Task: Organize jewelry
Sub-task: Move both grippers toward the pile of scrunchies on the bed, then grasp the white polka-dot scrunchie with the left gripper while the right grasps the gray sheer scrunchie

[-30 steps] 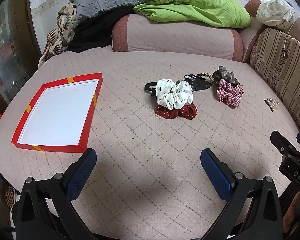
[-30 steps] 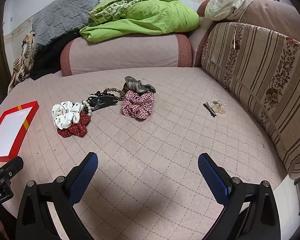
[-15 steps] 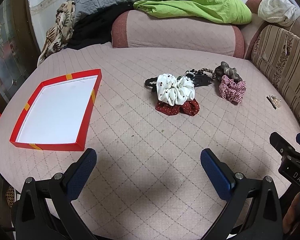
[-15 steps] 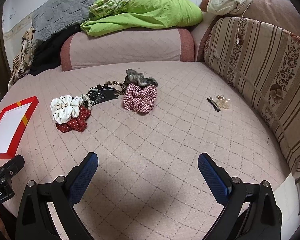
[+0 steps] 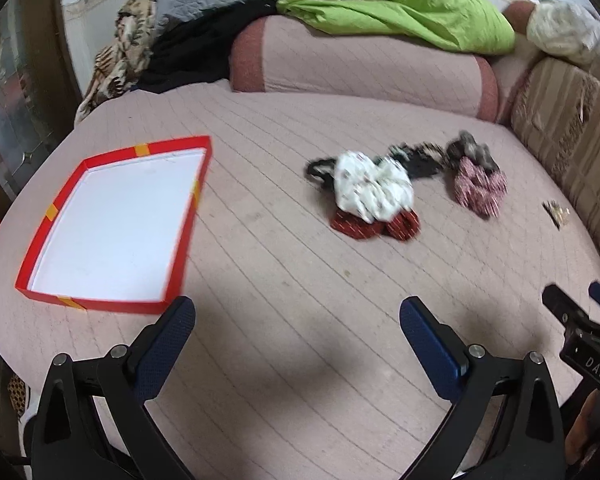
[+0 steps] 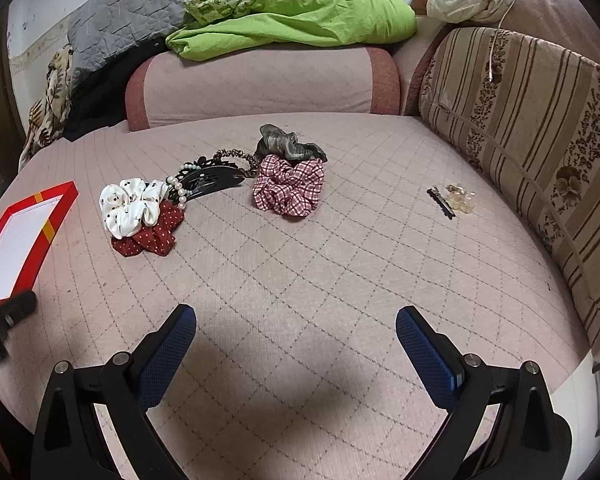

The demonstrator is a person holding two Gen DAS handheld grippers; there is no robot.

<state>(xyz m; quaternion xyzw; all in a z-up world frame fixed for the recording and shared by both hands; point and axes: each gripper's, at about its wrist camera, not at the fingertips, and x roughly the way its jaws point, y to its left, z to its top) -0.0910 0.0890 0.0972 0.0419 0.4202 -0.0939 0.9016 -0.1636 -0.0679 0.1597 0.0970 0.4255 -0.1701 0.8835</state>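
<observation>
left tongs (image 5: 296,320): mine, spread wide, nothing between the pads, hovering over bare quilt just right of the tray's near corner.
right tongs (image 6: 296,328): also spread wide and empty, over bare quilt, well short of the pile.
red tray (image 5: 188,224): to my left on the quilted cover (image 6: 340,264), white inside, nothing in it that I can see.
pile: white dotted scrunchie (image 6: 130,206) lies on top of the red dotted scrunchie (image 6: 148,236); pearl strand (image 6: 178,192) and black hair clip (image 6: 208,178) touch them from behind.
checked scrunchie (image 6: 290,188): just right of the pile, grey scrunchie (image 6: 288,146) against its far edge, beaded band (image 6: 236,158) between it and the clip.
strays: black bobby pin (image 6: 440,202) and a clear clip (image 6: 460,198), near the striped cushion (image 6: 540,128), well apart from the rest.
step (my read): reach-in, first pick not yet made.
how: take the white scrunchie first with the left tongs since it's on top; come down vertical, pinch one fold only so the pearls don't tag along.
right side: checked scrunchie is the clean target, free on its near edge.
risk: left view is motion-blurred, so slow down before closing.
</observation>
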